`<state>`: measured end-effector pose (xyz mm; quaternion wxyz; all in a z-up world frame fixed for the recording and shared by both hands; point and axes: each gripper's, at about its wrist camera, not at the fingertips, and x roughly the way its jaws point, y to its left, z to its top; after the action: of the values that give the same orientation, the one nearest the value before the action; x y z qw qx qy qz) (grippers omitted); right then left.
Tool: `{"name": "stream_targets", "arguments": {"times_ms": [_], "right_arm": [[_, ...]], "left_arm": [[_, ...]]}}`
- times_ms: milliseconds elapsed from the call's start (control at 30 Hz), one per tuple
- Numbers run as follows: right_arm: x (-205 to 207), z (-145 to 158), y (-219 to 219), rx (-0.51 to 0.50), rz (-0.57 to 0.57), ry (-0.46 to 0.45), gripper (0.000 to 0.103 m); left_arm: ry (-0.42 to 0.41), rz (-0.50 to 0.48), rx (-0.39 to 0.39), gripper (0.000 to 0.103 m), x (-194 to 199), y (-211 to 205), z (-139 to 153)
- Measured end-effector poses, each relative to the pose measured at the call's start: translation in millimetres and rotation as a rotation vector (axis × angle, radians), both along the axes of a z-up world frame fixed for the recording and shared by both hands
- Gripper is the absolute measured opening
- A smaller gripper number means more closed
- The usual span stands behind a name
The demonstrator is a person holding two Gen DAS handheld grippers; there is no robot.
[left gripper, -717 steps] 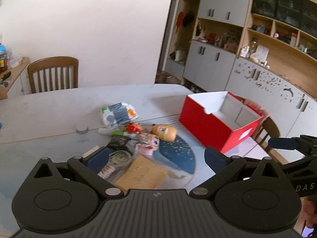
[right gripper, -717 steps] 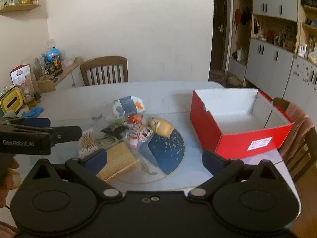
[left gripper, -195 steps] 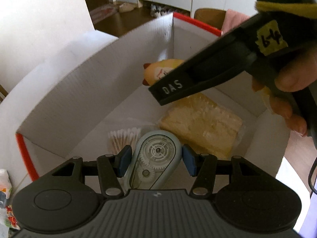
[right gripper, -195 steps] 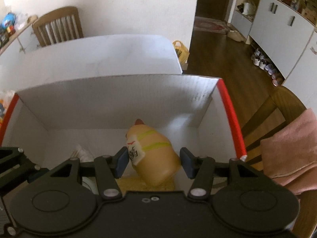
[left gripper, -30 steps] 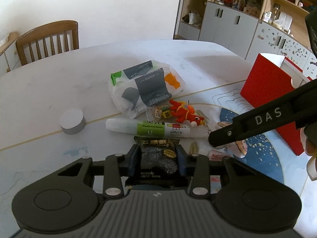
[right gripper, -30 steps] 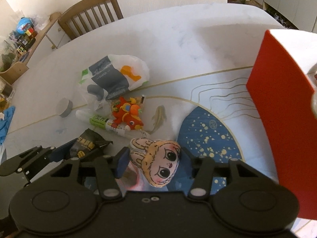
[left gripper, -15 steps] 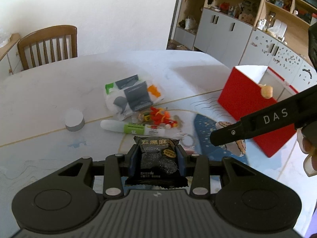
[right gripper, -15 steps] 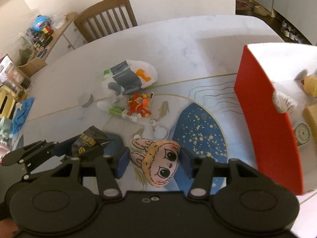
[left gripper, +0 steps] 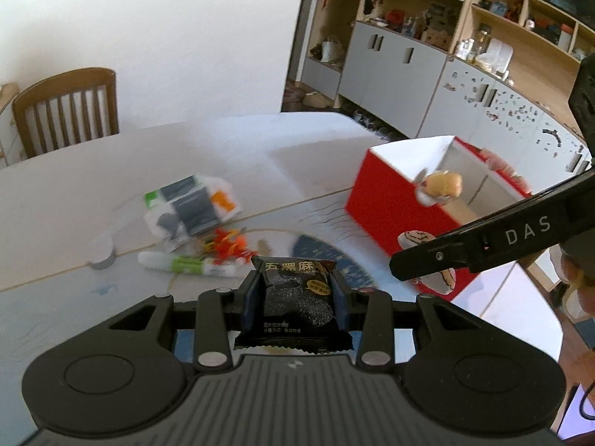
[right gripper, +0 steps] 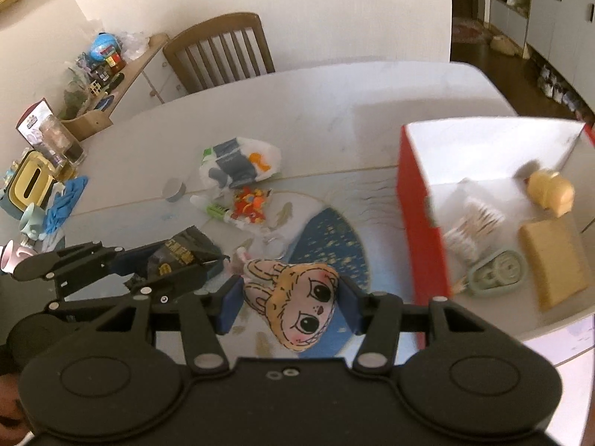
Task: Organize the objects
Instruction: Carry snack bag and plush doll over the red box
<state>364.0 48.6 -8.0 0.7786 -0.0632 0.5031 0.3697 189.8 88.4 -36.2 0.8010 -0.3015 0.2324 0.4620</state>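
red box (right gripper: 420, 223) contents visible only from right wrist: cotton swabs (right gripper: 472, 226).

A plain white wall (left gripper: 167, 29) stands behind the pale marbled counter (right gripper: 334, 104), with a slatted wooden chair (right gripper: 223, 52) drawn up to its far edge. Past the counter's far right corner a doorway opens onto dark wood floor (right gripper: 479, 48). Grey cupboards (left gripper: 394, 63) under open wooden shelves (left gripper: 520, 26) line the right side, and a cluttered low sideboard (right gripper: 122, 74) runs along the left wall in daylight

black snack packet (left gripper: 295, 297); doll-face plush (right gripper: 297, 306); aloft
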Motion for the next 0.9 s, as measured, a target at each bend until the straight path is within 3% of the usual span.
{"name": "stream_targets", "arguments": {"times_ms": [500, 900], "right_arm": [[53.2, 15.2, -90.0, 0.046, -0.059, -0.077, 0.054], [109.6, 5.3, -155.3, 0.03, -0.138, -0.119, 0.054]], "left_arm": [[0.045, -0.075, 0.046, 0.038, 92.4, -5.4, 33.6], [0.1, -0.153, 0.048, 0.038, 178.6, 3.9, 43.8]]}}
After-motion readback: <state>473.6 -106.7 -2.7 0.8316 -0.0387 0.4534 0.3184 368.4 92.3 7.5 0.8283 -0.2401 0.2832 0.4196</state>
